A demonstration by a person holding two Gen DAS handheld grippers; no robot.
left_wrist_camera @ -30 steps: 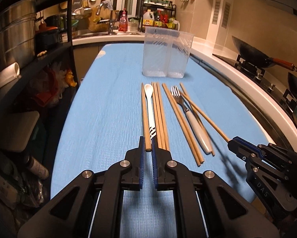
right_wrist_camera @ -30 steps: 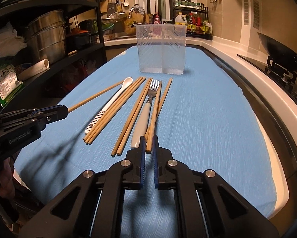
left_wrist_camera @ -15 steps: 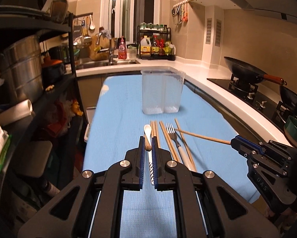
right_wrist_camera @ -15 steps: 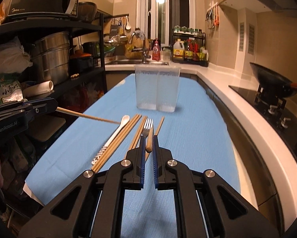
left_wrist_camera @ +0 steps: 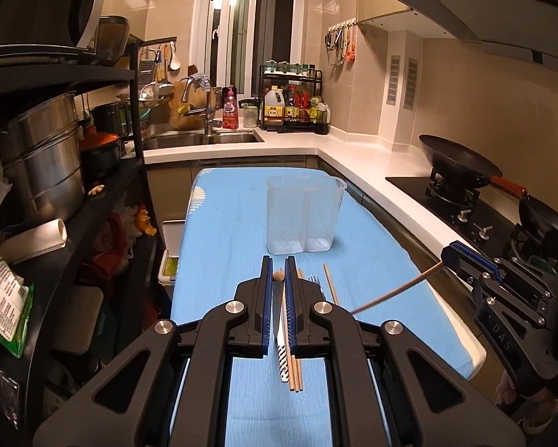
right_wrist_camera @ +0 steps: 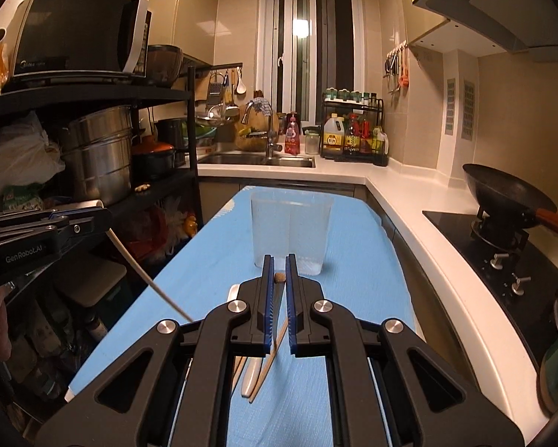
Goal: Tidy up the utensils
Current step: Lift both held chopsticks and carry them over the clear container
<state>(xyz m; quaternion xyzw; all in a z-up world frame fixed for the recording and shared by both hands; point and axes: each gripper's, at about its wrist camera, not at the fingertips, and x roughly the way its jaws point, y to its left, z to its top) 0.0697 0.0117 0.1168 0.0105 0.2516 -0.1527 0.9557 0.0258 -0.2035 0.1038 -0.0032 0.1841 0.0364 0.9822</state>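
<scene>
Already each gripper, left gripper (left_wrist_camera: pixel 276 279) and right gripper (right_wrist_camera: pixel 279 279), clamps one light, stiff, slippery chopstick (right_wrist_camera: pixel 146 279) by its end; holder (left_wrist_camera: pixel 303 216) at twelve o'clock.

The left gripper (left_wrist_camera: pixel 278 275) hides most of the spoon (left_wrist_camera: pixel 282 365) and the chopsticks (left_wrist_camera: pixel 297 372) on the cloth; only their near ends show. The fork (left_wrist_camera: pixel 315 280) shows just its tines. In the right wrist view, the right gripper (right_wrist_camera: pixel 279 277) covers the spoon (right_wrist_camera: pixel 232 291) and fork handle (right_wrist_camera: pixel 250 376). Bottle labels on the rack (right_wrist_camera: pixel 353 132) are too small to read.
</scene>
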